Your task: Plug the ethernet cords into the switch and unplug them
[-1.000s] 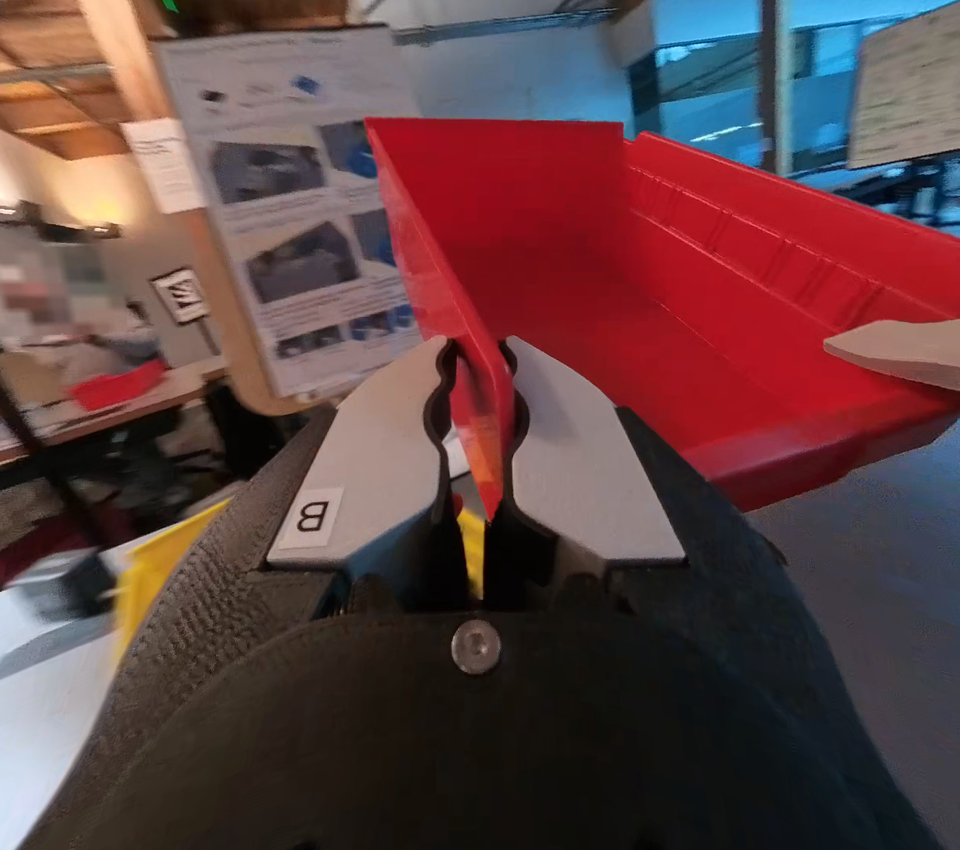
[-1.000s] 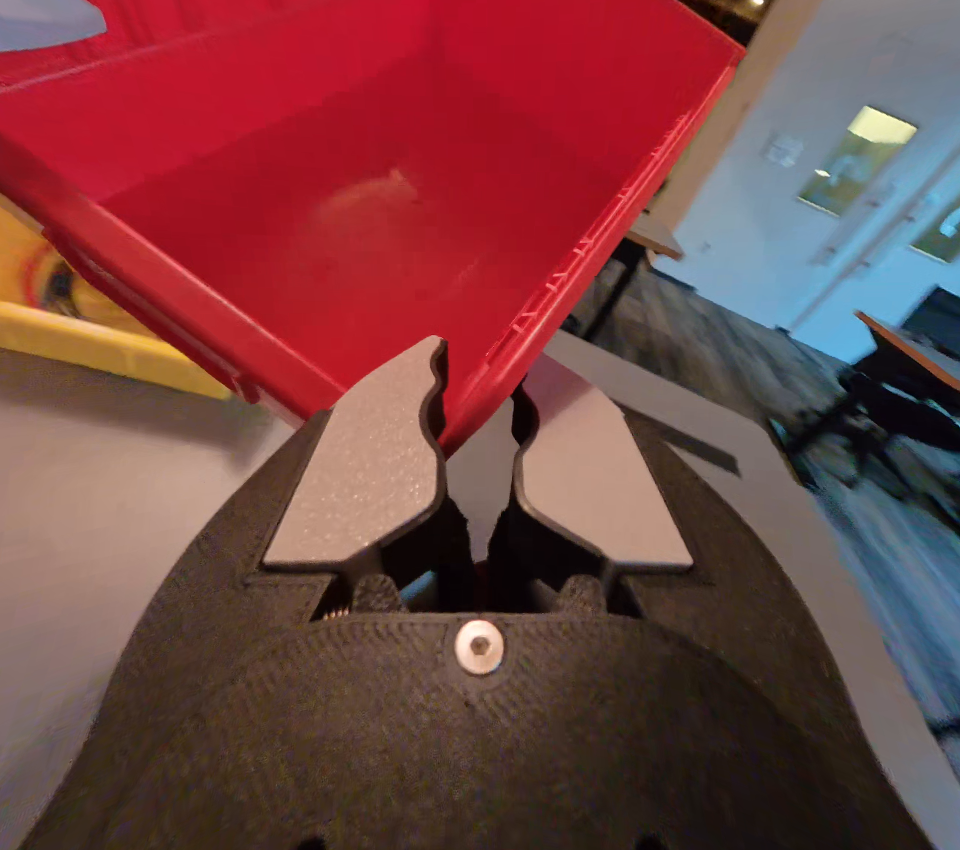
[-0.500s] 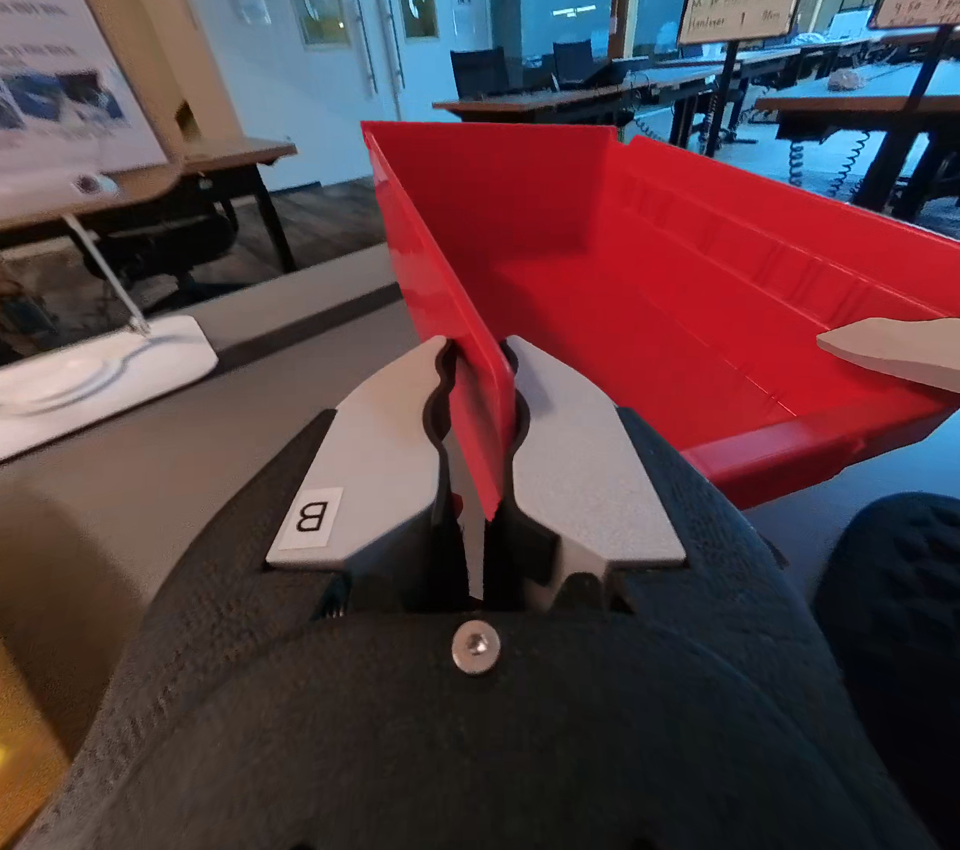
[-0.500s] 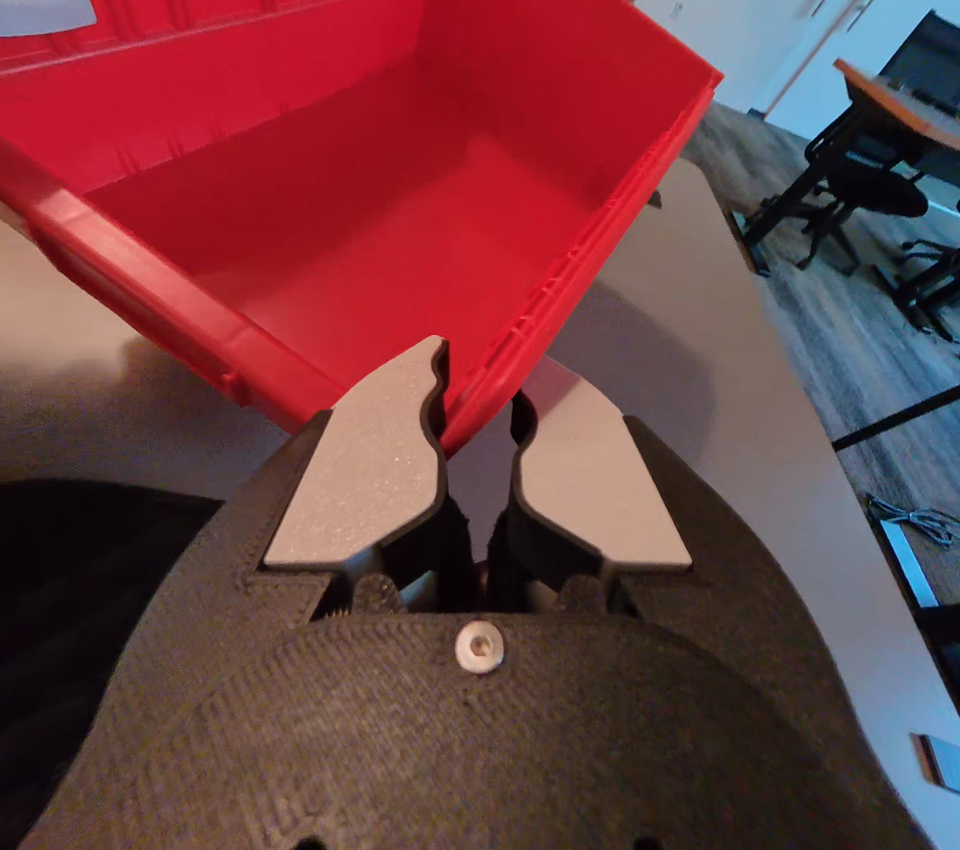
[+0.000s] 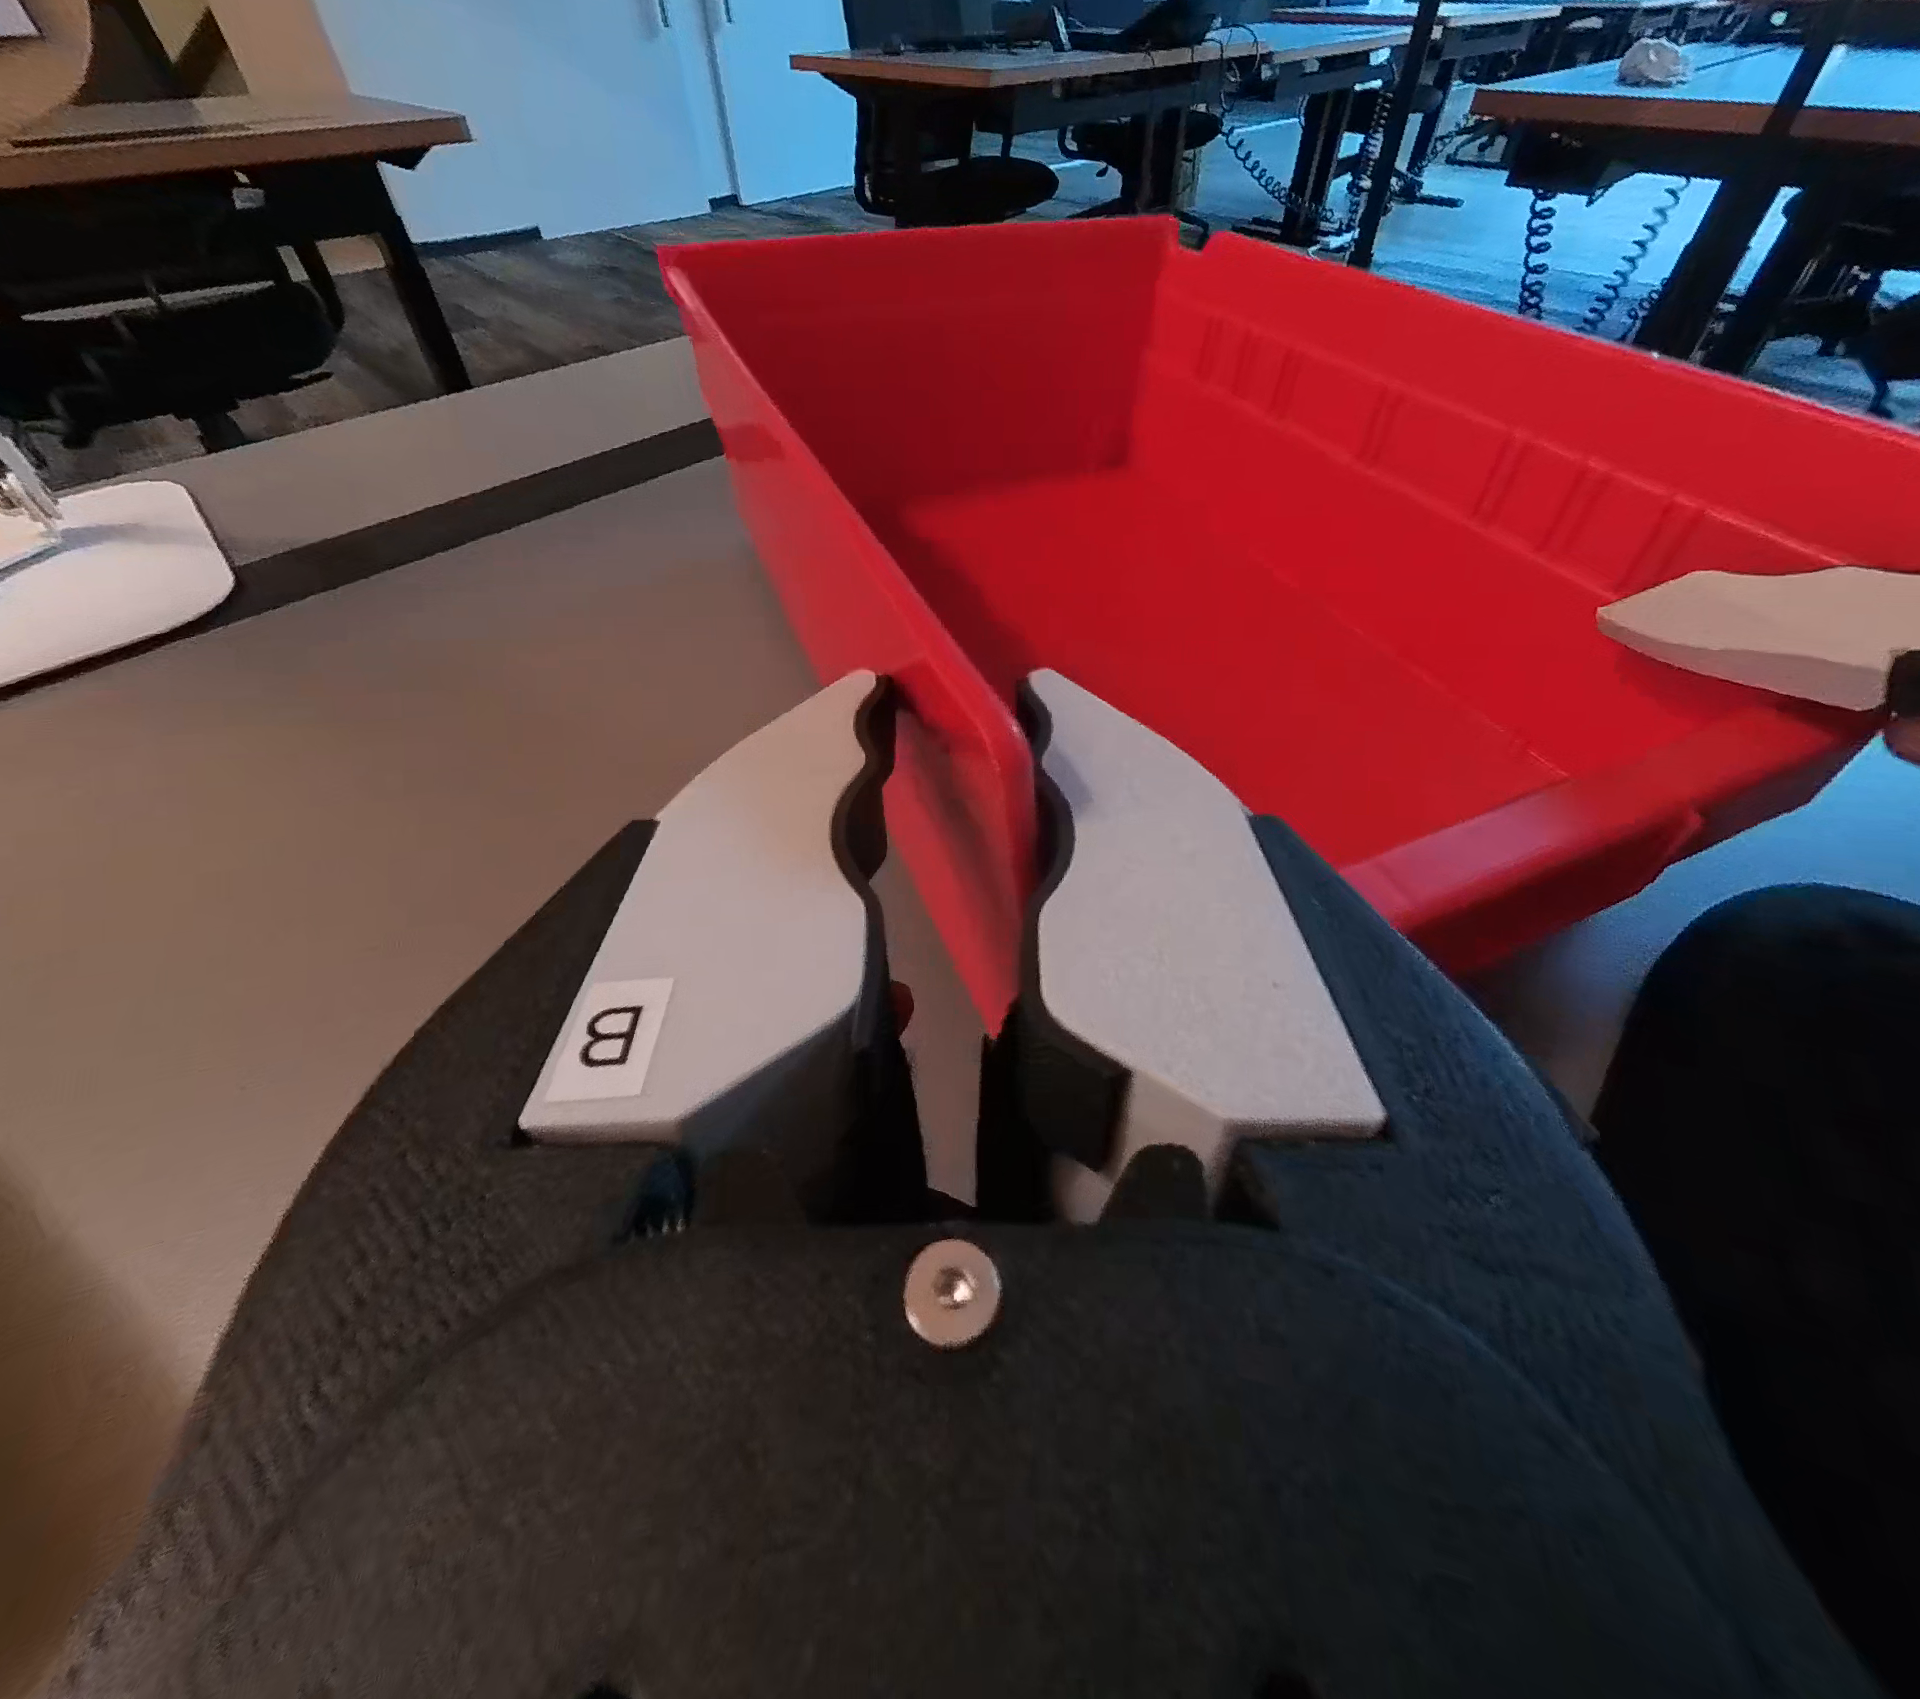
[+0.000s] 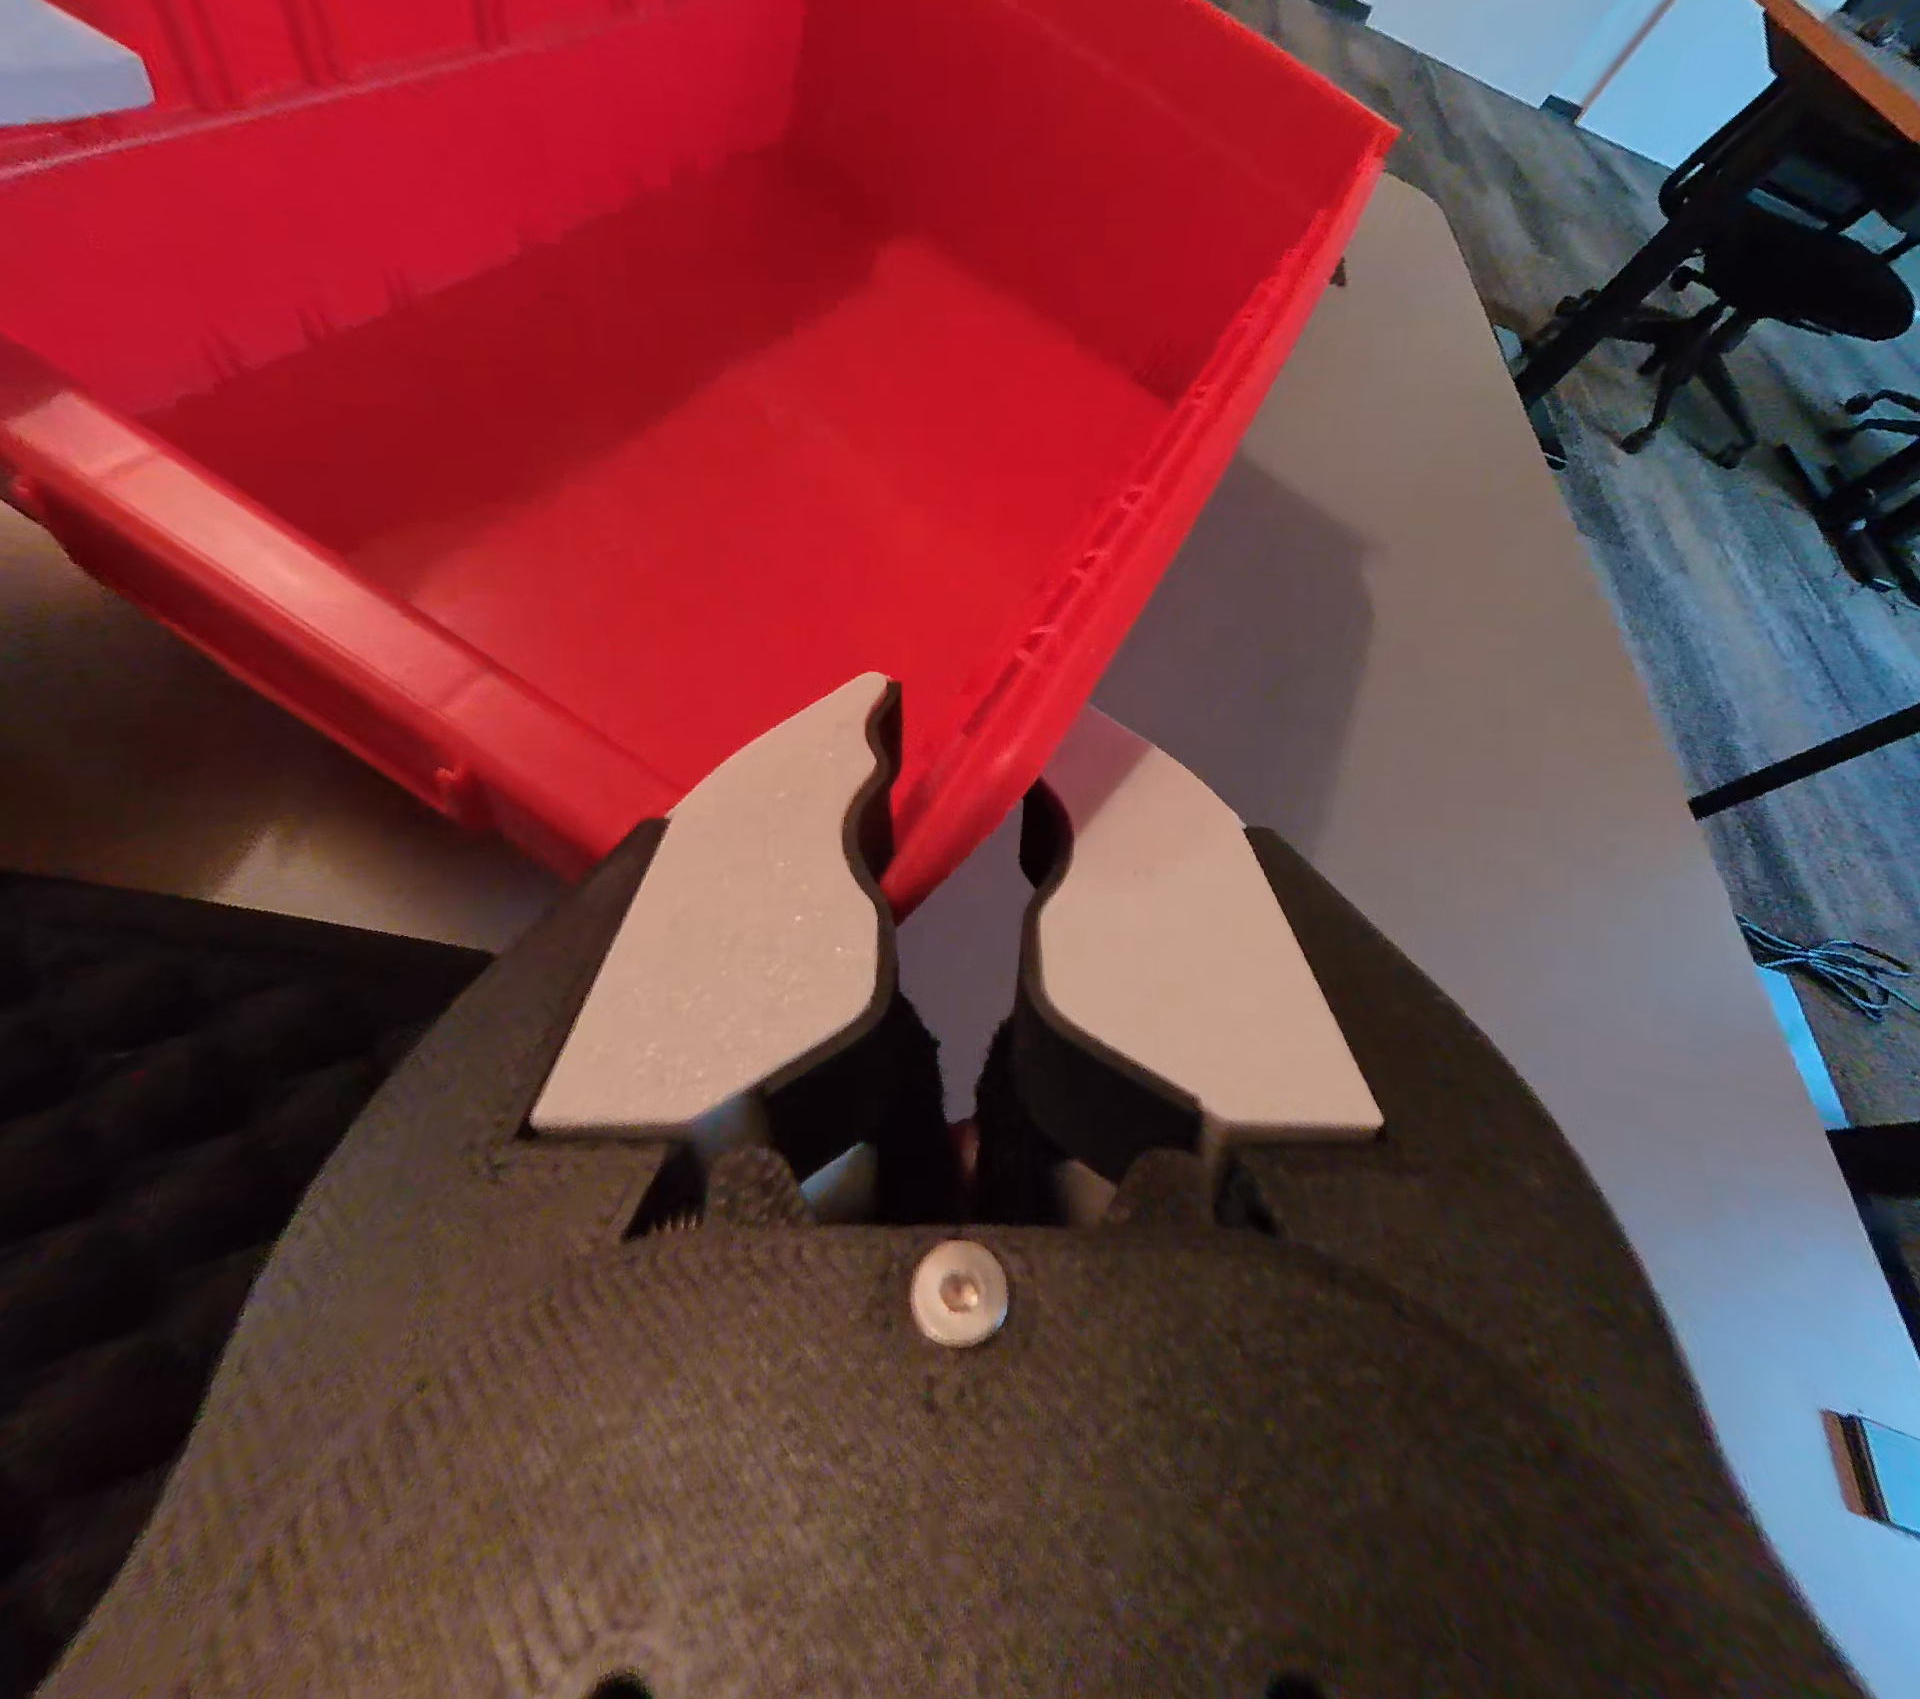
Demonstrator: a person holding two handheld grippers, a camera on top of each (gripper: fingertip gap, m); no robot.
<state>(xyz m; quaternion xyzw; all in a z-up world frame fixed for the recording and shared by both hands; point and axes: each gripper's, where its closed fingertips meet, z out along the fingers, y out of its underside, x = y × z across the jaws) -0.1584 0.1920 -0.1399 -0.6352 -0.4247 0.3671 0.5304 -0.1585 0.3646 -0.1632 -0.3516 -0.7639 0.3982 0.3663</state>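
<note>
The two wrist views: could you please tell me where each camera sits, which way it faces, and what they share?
Left wrist view: sits on the left gripper, looking forward along its fingers, shut on the red bin's left wall; grey table and office desks beyond; the right gripper's fingertip shows at right.
Right wrist view: sits on the right gripper, clamped on the bin's right wall, looking across the table edge to the floor.
Shared: the same empty red bin, held from opposite sides.
</note>
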